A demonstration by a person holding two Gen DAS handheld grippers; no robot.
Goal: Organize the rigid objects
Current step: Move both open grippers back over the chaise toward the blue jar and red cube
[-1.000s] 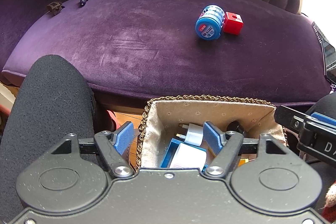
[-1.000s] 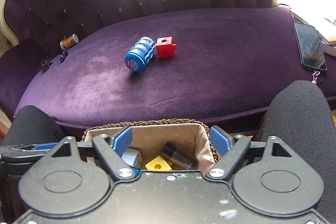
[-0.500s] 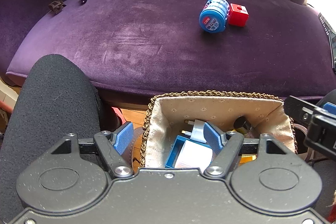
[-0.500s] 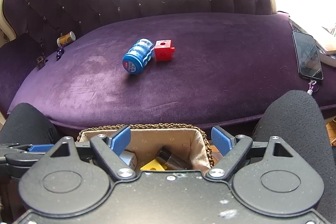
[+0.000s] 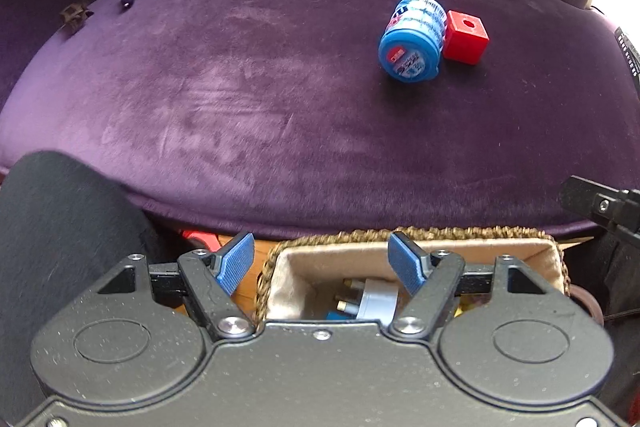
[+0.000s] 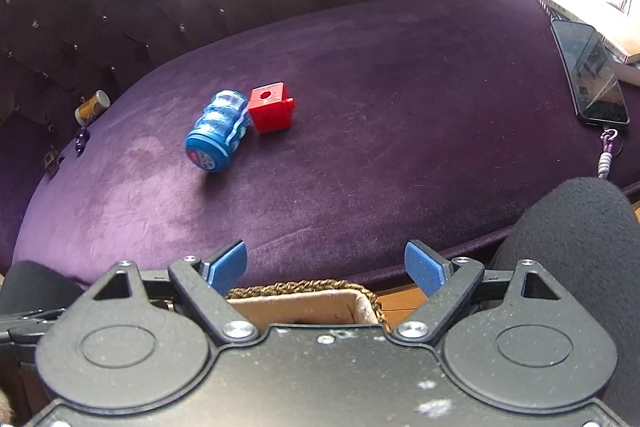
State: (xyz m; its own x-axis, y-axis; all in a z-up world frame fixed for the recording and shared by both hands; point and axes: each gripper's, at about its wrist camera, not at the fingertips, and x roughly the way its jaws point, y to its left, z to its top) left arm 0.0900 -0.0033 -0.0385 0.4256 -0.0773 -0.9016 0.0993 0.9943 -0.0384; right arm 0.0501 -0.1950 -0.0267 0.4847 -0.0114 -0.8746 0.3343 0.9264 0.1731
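My left gripper (image 5: 321, 261) is open and empty; the right gripper (image 6: 326, 269) is opening, also empty. The blue jar (image 6: 218, 131) touches the red cube (image 6: 271, 109) mid-sofa; I'd take the cube squarely first, then drop it into the basket (image 5: 472, 231).

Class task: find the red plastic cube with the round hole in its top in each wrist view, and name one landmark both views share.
Left wrist view: red plastic cube sits upper right on the purple velvet sofa seat.
Right wrist view: it lies left of centre, mid-height.
Shared landmark: the blue plastic jar lying on its side, touching the cube's left.
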